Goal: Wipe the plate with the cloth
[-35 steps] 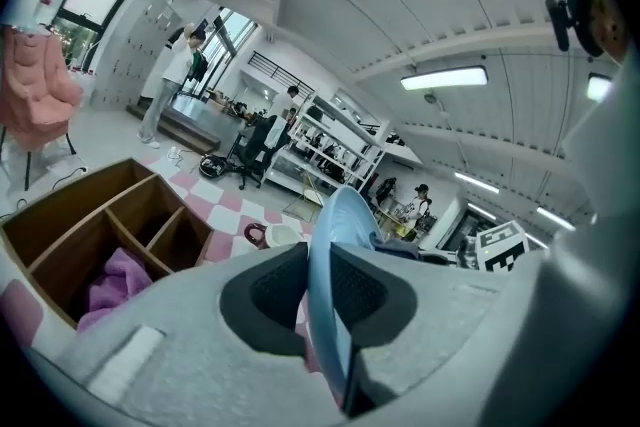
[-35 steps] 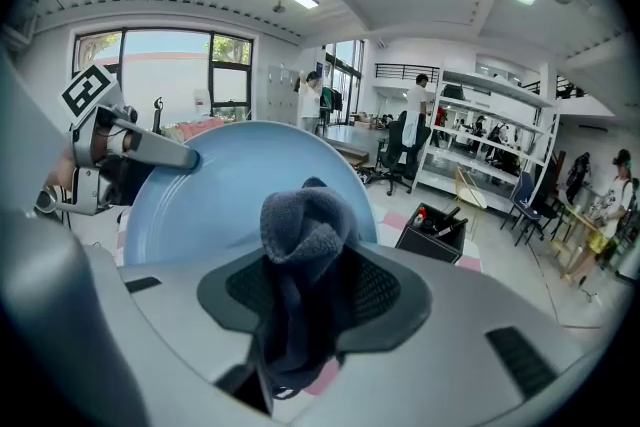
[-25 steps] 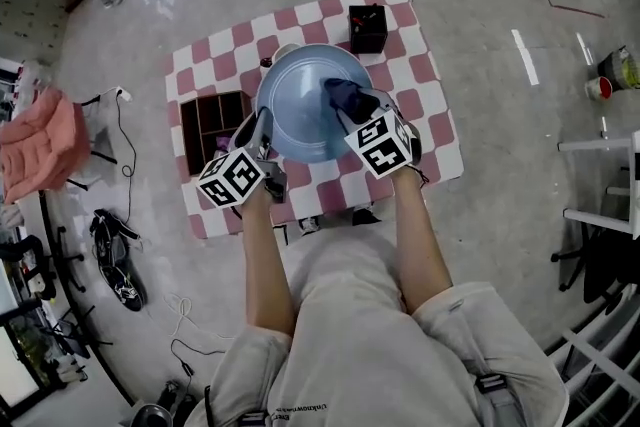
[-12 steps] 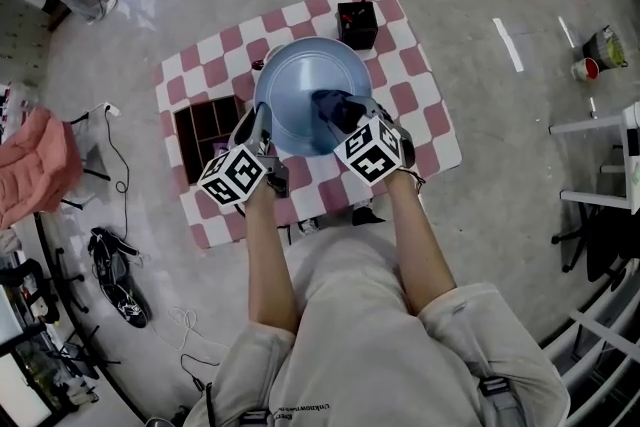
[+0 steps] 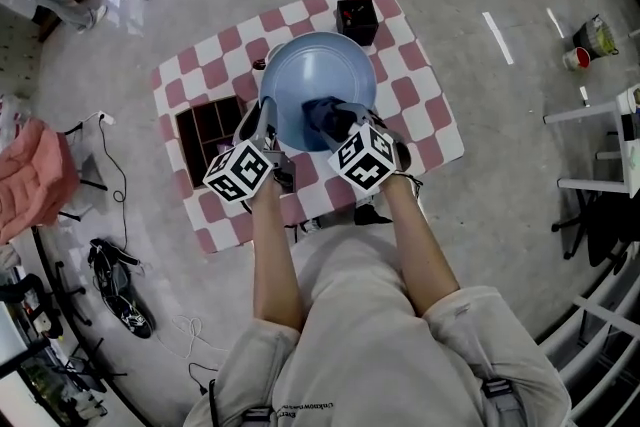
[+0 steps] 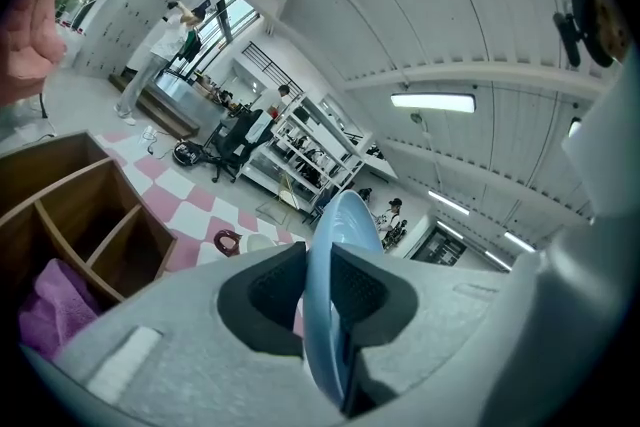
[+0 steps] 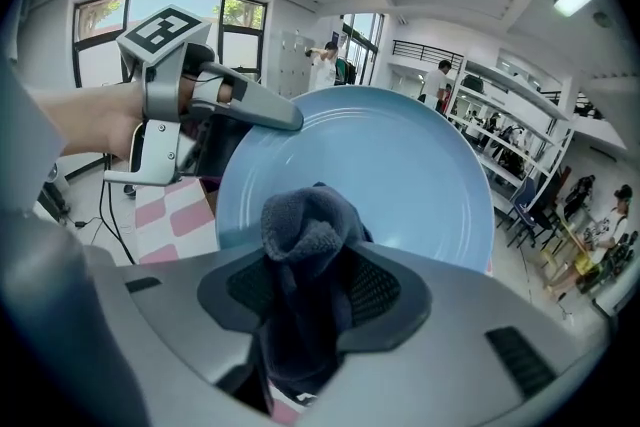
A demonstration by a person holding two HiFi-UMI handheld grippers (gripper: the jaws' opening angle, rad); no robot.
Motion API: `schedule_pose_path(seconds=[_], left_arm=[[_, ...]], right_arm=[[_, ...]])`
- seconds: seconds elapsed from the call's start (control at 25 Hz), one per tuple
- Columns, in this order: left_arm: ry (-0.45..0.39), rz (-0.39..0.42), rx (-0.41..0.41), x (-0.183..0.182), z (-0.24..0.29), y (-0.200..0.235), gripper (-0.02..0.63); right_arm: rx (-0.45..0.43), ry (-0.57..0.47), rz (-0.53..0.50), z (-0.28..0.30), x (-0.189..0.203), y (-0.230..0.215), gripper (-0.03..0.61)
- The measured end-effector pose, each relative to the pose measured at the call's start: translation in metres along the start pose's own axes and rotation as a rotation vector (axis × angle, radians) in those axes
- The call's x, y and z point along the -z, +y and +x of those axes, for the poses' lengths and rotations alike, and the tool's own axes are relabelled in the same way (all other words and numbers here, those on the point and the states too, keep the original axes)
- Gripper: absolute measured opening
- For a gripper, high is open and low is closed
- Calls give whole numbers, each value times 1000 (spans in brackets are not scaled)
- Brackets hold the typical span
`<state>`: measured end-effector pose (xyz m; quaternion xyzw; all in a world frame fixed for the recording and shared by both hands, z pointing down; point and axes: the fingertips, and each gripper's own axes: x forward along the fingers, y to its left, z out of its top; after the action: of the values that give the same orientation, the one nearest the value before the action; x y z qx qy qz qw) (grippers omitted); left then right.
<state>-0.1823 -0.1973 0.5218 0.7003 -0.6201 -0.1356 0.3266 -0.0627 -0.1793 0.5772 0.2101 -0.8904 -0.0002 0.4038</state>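
A light blue plate (image 5: 318,85) is held up above the checked table, face toward me. My left gripper (image 5: 262,130) is shut on the plate's left rim (image 6: 330,285), which runs edge-on between its jaws. In my right gripper (image 5: 335,120), shut, is a dark blue cloth (image 5: 322,114) that presses on the plate's lower face. The right gripper view shows the cloth (image 7: 305,245) bunched between the jaws against the plate (image 7: 400,175), with the left gripper (image 7: 215,115) clamped on the rim at left.
Under the plate lies a pink-and-white checked tablecloth (image 5: 420,105). A dark wooden compartment box (image 5: 208,130) sits at its left, holding something purple (image 6: 50,310). A black box (image 5: 357,18) stands at the far edge. A small red-rimmed cup (image 6: 228,241) sits beyond.
The right gripper and cloth have slid leftward and down across the plate's face. The left gripper keeps its hold on the rim.
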Motion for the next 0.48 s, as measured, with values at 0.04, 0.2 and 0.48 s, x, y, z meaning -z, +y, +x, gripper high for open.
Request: schedule_pose_path(seconds=[0.04, 0.2, 0.48], left_arm=[[5, -1, 4, 1, 1, 0, 54], [32, -9, 27, 4, 7, -3, 54], [61, -6, 85, 4, 16, -17, 54]], right_arm=[[-2, -2, 2, 1, -2, 2, 178], [-10, -27, 28, 0, -12, 7, 178], [5, -48, 51, -3, -24, 6, 178]])
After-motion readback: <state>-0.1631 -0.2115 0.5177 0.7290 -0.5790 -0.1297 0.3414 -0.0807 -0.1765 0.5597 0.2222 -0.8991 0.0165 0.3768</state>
